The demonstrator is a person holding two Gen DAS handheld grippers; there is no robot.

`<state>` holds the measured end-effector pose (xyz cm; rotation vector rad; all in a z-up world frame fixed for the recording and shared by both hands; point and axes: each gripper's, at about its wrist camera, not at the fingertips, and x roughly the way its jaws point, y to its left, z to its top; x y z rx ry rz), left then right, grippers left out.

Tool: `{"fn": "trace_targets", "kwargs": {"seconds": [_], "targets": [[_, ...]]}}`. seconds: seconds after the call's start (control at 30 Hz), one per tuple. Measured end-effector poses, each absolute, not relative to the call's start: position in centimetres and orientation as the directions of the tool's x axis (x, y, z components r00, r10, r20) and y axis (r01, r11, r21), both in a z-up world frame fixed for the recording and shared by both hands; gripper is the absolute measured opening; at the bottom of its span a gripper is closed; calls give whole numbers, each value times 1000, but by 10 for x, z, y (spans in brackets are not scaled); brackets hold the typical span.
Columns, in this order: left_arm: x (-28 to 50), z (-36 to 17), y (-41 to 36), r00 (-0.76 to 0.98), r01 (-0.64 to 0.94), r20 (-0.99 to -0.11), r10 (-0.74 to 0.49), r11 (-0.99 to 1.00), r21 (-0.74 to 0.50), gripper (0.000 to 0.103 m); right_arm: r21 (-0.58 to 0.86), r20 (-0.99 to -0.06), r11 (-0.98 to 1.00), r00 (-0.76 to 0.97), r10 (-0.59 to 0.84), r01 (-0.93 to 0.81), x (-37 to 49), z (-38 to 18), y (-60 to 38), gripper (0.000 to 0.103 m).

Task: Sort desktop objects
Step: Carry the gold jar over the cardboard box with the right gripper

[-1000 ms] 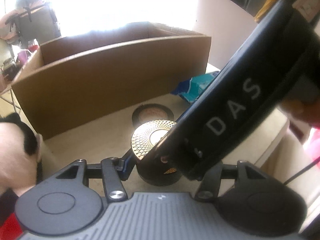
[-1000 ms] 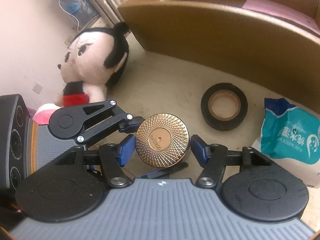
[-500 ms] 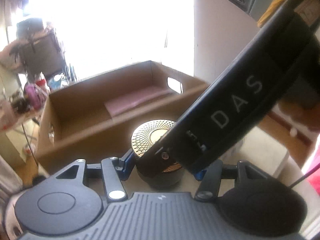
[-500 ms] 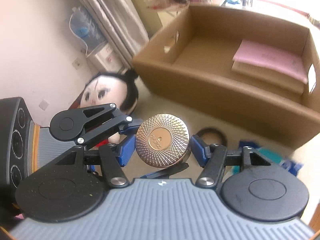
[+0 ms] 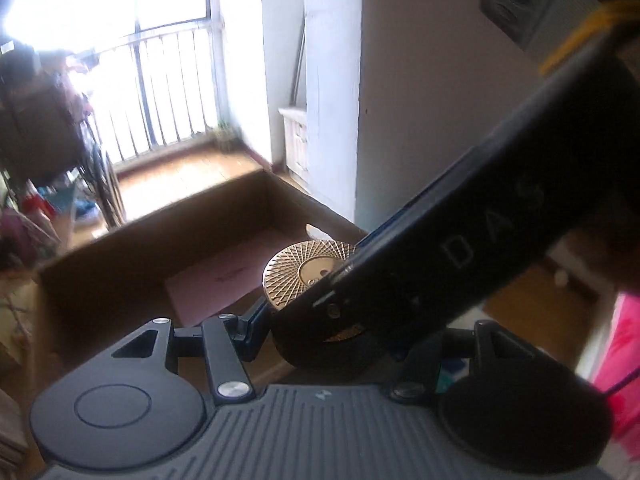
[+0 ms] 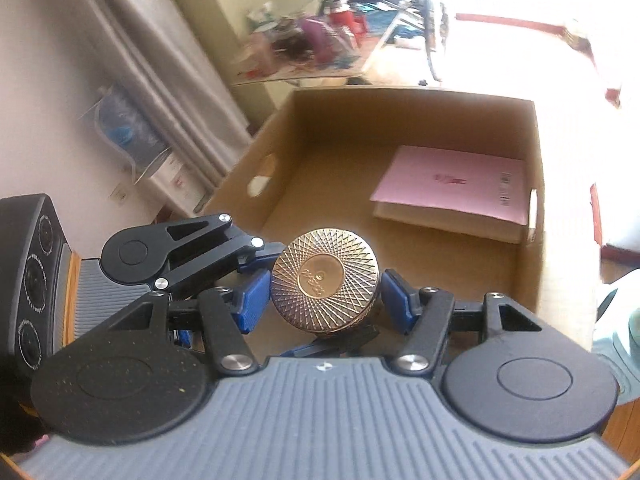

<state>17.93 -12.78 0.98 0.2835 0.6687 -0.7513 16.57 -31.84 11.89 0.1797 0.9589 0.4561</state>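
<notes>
In your left view, the left claw [image 5: 324,328] is squeezed tight on the dark base of the round gold jar [image 5: 308,276]. The right claw's black arm [image 5: 460,252] crosses over it.

In your right view, the right claw [image 6: 325,294] has a small gap between each blue pad [image 6: 252,300] and the jar [image 6: 325,282], so it holds nothing. The jar hangs over the near wall of the cardboard box [image 6: 280,152]. A pink book [image 6: 452,192] lies against the box's right wall.

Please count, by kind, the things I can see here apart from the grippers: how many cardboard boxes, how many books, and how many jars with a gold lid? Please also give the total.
Cardboard box: 1
Pink book: 1
Gold-lidded jar: 1
Total: 3
</notes>
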Motion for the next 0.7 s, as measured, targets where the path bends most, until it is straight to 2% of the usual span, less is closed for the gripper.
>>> {"fn": "trace_targets", "kwargs": {"seconds": [0.17,0.47,0.7], "targets": [[208,-17,-152,453,702,-711,-538,707,-88,57,369,-780,901,452,433,-228,205,100,-340,60],[269,-52,-168,331,700,-798,-504,698,-151,57,373,-849,914,338,407,-163,267,57,-356,60],[306,-58,-206,257,698,-825,-504,687,-203,59,304,-906,942,262,333,-145,300,32,-360,59]]}}
